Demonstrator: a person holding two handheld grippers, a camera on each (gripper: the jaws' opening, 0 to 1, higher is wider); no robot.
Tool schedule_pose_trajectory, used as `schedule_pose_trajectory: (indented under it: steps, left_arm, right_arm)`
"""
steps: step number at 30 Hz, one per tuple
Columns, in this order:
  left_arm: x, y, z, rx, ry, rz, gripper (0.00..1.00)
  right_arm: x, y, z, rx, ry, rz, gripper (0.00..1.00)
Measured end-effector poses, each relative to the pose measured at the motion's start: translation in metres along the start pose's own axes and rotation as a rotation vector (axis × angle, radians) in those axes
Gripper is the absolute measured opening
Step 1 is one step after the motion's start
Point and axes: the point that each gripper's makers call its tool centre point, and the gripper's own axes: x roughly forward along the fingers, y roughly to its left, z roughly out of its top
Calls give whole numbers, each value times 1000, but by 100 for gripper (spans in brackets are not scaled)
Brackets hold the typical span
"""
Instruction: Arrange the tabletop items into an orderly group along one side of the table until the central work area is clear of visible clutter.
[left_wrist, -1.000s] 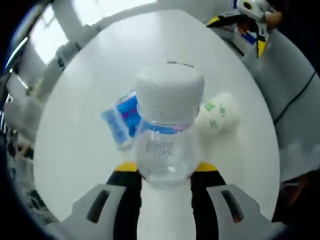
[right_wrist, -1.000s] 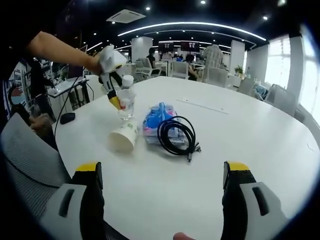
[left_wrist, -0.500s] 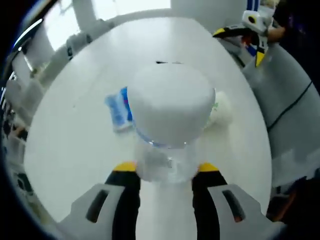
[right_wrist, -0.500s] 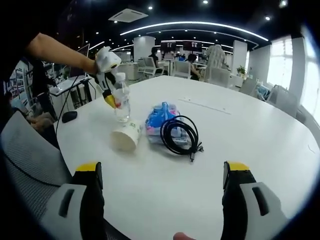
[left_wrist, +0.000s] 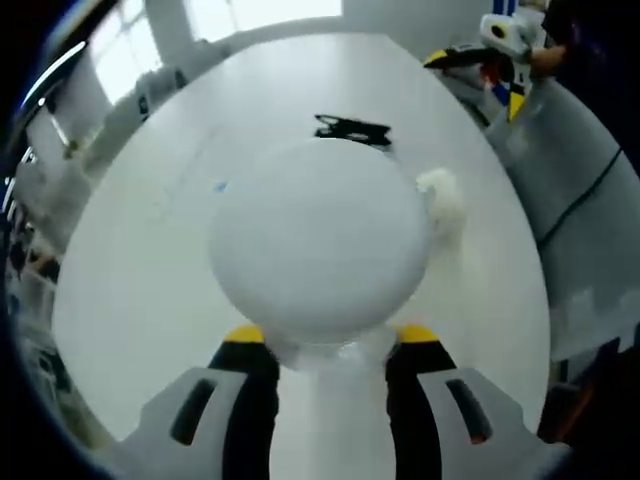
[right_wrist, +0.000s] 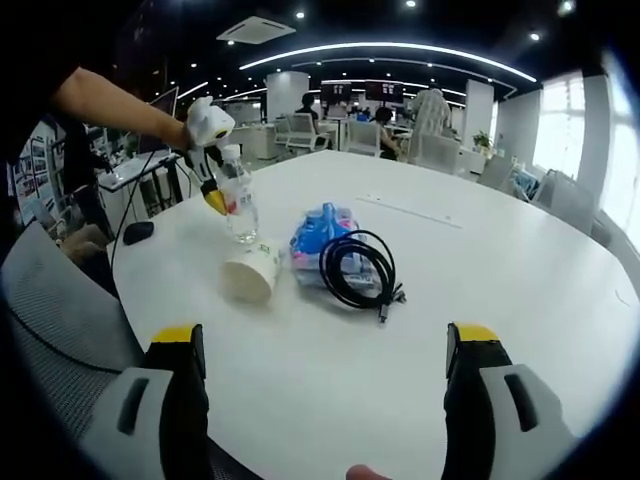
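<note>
Right gripper view: the left gripper (right_wrist: 212, 190) clamps the clear white-capped water bottle (right_wrist: 236, 200) — just above the tipped white paper cup (right_wrist: 250, 271); the right gripper (right_wrist: 325, 370) stands apart, empty.

Bare tabletop (right_wrist: 520, 270) open ahead and right of the right hand-held gripper (right_wrist: 325, 385), cluster of paper cup (right_wrist: 250, 271), blue packet (right_wrist: 318, 240) and coiled black cable (right_wrist: 358, 268) blocking the middle, left hand-held gripper (right_wrist: 212, 195) with bottle (right_wrist: 236, 205) just behind the cup.
</note>
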Motion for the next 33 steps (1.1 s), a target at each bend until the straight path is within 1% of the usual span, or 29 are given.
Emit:
schedule_pose_trajectory:
  steps: [3,5,8,14,17,18,19,20,21,22,24,26,28,33]
  left_arm:
    - [0,1,-1,11,3,8,39]
    - [-1,1,-4,14,21,15,39]
    - [-1,-2,-4,3,12,10,42]
    - [-9,-1,-4,-51,-7,47,49]
    - [-13,1,-5,-98,-23,83,51]
    - [-14,1,-4,-111,-34,91,52]
    - [-15,2,-2,-144,-55,110,53]
    - [-15,2,-1,-152,-61,114,54]
    - [-16,2,2,-172,-82,133,55]
    - [-17,3,1,-184,-89,144,57]
    - [-16,2,4,-239,-120,161,60]
    - [-16,-1,3,-271,-125,176,63]
    - [-16,-4,3,-292,-136,194,64]
    - [-19,-5,10,-377,-215,251,64]
  right_arm:
    - [0,2,0,-2,-1,2,100]
    - [0,2,0,-2,0,3,100]
    - [0,3,1,-2,-2,5,100]
    - [0,4,2,-5,-7,10,100]
    - [0,5,3,-8,-10,14,100]
    - [0,5,3,-8,-12,15,100]
    - [0,5,4,-7,-15,16,100]
    - [0,5,5,-6,-17,16,100]
    - [0,5,5,-5,-19,16,100]
    - [0,5,5,-4,-20,17,100]
    - [-1,6,6,-3,-22,17,100]
    - [-1,7,7,-2,-25,19,100]
    - [-1,8,7,-3,-28,22,100]
    - [-2,11,9,-8,-34,28,100]
